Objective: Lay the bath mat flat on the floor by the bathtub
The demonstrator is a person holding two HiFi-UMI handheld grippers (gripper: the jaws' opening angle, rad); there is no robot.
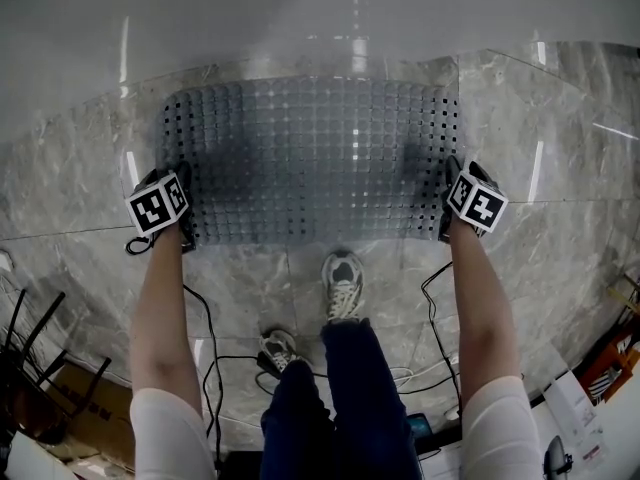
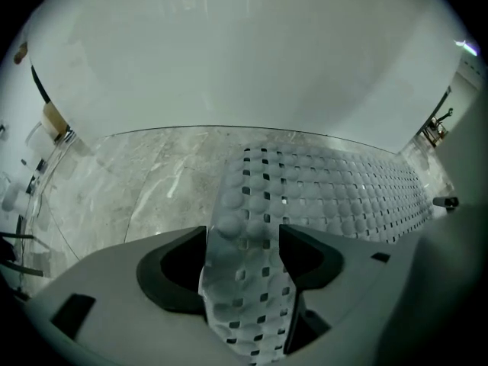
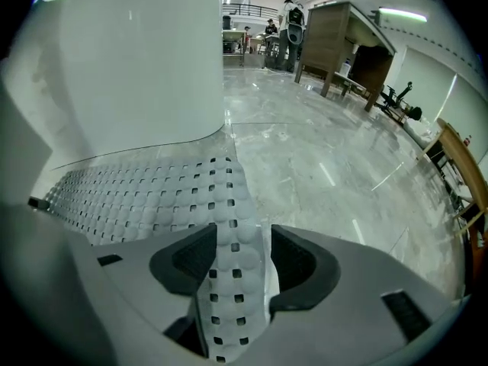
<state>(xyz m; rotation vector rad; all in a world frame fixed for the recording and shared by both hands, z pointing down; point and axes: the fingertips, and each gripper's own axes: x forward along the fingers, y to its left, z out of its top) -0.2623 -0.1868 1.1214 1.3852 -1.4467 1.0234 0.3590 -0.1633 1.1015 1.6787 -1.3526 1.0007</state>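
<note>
While bath mat lies by bathtub | left gripper wide, mat corner between; right gripper likewise

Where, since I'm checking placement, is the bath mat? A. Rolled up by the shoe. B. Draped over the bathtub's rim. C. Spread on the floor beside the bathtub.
C: the bath mat lies spread on the floor along the bathtub, its near corners between the jaws of the left hand-held gripper and the right hand-held gripper.
</note>
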